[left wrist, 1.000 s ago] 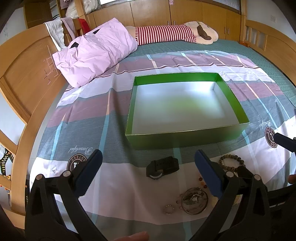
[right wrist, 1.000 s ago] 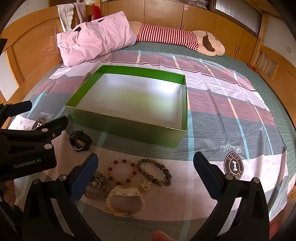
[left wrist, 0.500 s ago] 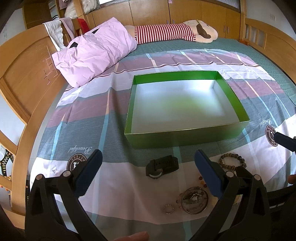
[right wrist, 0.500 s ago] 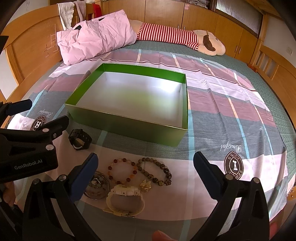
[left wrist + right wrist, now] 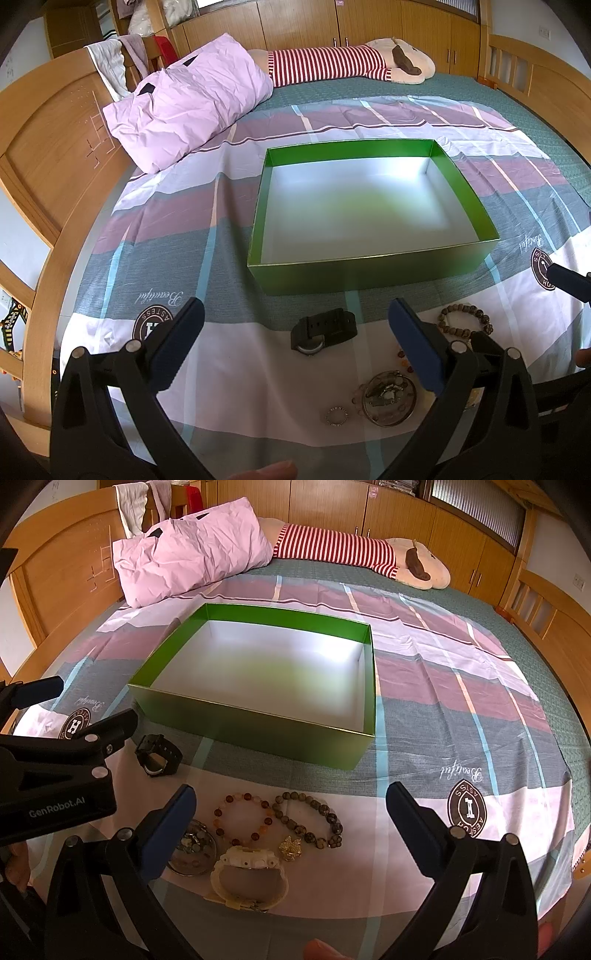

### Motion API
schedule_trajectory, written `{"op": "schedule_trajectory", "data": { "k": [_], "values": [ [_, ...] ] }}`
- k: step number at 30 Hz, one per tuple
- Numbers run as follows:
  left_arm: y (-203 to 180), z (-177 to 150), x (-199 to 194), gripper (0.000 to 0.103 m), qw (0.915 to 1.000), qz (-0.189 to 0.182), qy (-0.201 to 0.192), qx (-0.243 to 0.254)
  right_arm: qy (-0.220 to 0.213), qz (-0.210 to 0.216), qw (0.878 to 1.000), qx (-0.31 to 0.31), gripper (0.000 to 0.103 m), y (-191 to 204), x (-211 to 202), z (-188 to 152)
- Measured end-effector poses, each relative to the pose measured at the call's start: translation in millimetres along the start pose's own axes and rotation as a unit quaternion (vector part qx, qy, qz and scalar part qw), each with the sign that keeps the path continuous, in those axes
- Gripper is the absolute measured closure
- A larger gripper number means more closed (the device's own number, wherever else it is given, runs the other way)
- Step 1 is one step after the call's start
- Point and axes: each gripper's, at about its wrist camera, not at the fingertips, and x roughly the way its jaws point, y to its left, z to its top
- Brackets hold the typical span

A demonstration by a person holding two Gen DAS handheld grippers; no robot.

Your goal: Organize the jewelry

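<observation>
Jewelry sits in a cluster on the sheet [image 5: 461, 686] just in front of the green box [image 5: 258, 734], which has nothing in it: black watch [image 5: 324, 329], two bead bracelets [image 5: 243, 818], cream watch [image 5: 249, 877], a round metal piece [image 5: 388, 397], maybe a pendant. We're pre-grasp, nothing picked. Left gripper [image 5: 295, 347] hangs over the black watch, jaws wide apart, holding nothing; right gripper [image 5: 291, 830] likewise over the bracelets. Next move looks like: descend, pinch one piece, lift it over the box wall.
</observation>
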Motion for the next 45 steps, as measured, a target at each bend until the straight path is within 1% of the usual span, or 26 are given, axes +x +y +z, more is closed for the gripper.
{"op": "schedule_trajectory", "data": {
  "k": [45],
  "values": [
    [-7.3, -0.7, 7.6, 0.002, 0.9997, 0.009, 0.015, 0.016, 0.014, -0.004, 1.0, -0.007, 0.001, 0.9, 4.0, -2.6]
  ]
}}
